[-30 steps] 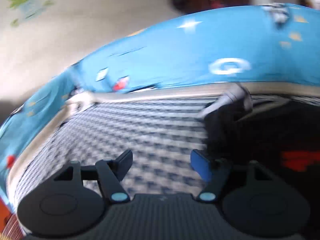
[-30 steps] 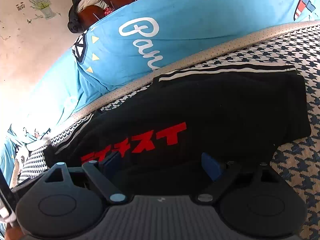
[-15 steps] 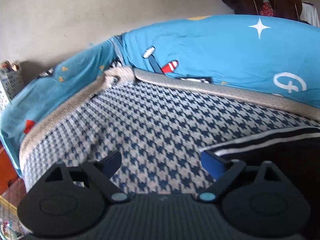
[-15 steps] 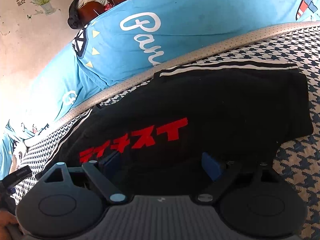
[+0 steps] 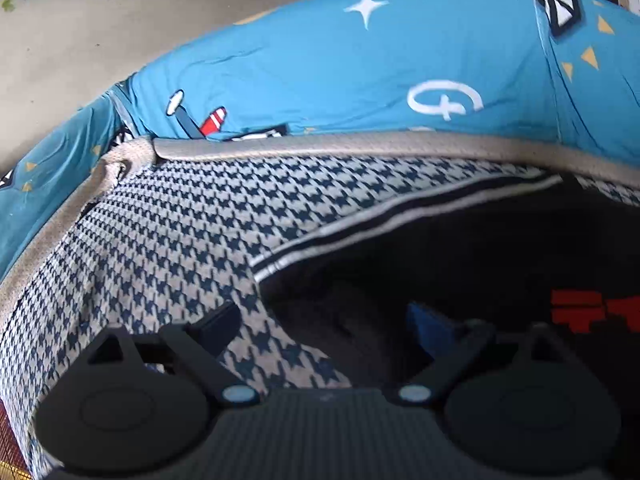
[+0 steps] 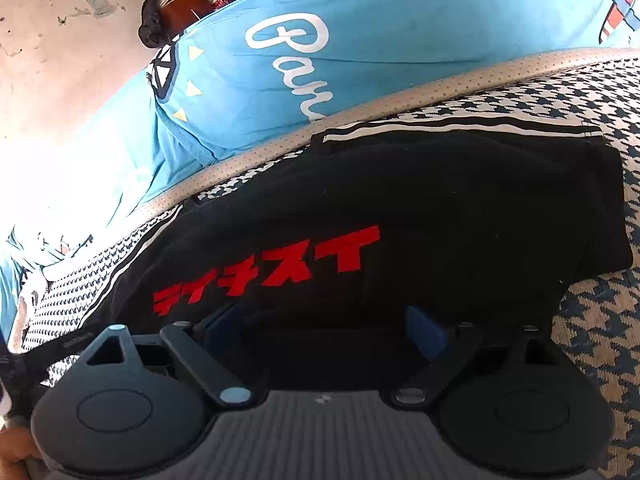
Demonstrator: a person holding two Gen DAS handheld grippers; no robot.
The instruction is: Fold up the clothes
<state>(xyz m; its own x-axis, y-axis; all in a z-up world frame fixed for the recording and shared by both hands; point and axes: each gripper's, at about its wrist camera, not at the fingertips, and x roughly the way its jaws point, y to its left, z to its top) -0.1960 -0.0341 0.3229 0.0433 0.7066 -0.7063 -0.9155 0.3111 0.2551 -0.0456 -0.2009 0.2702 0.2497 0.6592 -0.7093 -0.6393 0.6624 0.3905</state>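
A black garment (image 6: 440, 208) with red lettering (image 6: 272, 268) and white-striped edges (image 6: 460, 128) lies folded flat on a houndstooth cover (image 6: 592, 320). My right gripper (image 6: 324, 332) hovers open over its near edge, with black cloth under the gap and neither pad pressing on it. In the left wrist view the same garment (image 5: 480, 248) fills the right side, its striped edge (image 5: 400, 212) running diagonally. My left gripper (image 5: 324, 328) straddles the garment's left border. Its jaws are opening, with cloth and cover lying between them, not gripped.
A beige piped rim (image 5: 320, 146) bounds the houndstooth cover (image 5: 180, 232). Behind it rises blue printed bedding (image 5: 360, 72), also in the right wrist view (image 6: 360, 20). A plain wall (image 5: 80, 20) and dark chairs (image 6: 192, 4) stand beyond. A hand (image 6: 12, 452) shows at the lower left.
My left gripper swung left off the garment and has come back over its left border, and its jaws have spread wider. The right wrist view has hardly changed.
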